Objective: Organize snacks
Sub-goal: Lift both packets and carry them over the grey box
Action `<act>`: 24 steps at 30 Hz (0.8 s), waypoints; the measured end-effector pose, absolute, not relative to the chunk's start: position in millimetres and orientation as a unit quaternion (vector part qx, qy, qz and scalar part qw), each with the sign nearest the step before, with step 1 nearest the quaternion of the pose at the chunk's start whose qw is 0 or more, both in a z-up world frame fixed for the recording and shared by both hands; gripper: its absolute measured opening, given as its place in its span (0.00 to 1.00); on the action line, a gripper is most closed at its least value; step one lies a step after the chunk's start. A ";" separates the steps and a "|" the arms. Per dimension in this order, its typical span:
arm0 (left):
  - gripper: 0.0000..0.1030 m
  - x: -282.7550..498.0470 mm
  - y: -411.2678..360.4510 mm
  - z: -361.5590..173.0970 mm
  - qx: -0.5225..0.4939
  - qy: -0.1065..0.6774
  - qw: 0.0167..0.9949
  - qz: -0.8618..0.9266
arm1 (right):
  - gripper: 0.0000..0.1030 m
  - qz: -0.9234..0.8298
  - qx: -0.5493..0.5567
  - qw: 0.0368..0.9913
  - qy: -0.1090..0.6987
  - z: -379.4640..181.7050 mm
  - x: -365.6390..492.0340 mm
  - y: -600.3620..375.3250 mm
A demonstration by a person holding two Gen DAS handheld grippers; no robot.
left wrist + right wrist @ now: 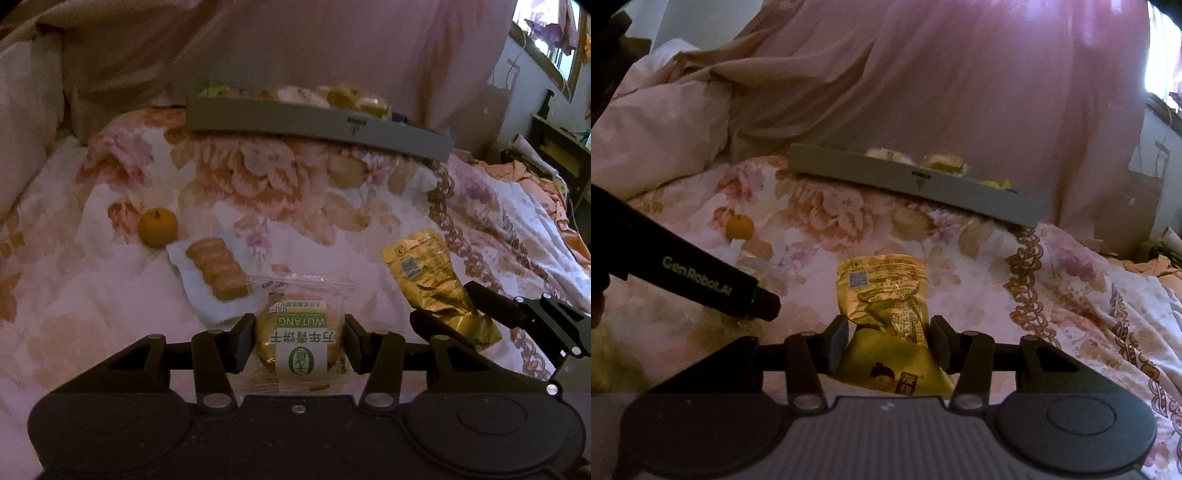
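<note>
Lying at far left on the floral bedspread [110, 288]: an orange fruit [158, 227], touching the corner of a white tray of brown biscuits [216, 271], with open cloth all round its left side and toward the piled pink bedding [44, 122] at the edge. Stretching across the back: a long grey box [317, 127] already holding several wrapped snacks, its near wall running diagonally, right end lower, backed by a pink curtain [369, 44]. Leaving a wide bare strip of bedspread between that box and the snacks in front.

Gripping at lower centre in the left wrist view: left gripper [300, 341], pads closed against both sides of a clear-wrapped round biscuit packet [301, 332] with a green and white label, held off the cloth. Sitting just right of it: a gold snack pouch [436, 291], its lower end between the fingers of the right gripper [452, 312], which is entering from the right edge.

Showing in the right wrist view: the same pouch [882, 291] reaching forward from the right gripper [888, 341], both pads touching its crumpled lower part, jaws about half closed and clamped on it. Crossing at left: the black body of the left gripper, near the pouch but apart. Lying open to the right: bedspread with a gold braid border [1030, 273], falling away toward the bed's edge.
</note>
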State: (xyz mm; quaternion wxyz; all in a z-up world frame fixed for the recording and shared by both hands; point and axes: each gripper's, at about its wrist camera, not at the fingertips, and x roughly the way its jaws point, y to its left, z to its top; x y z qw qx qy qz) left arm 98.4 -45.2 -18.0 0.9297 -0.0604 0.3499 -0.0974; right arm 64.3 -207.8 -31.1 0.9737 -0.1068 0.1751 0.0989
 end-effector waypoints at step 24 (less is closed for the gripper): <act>0.50 102.3 -31.5 8.3 -0.094 0.312 0.940 -0.102 | 0.51 0.108 -0.065 0.985 0.114 -11.2 69.0 -218.1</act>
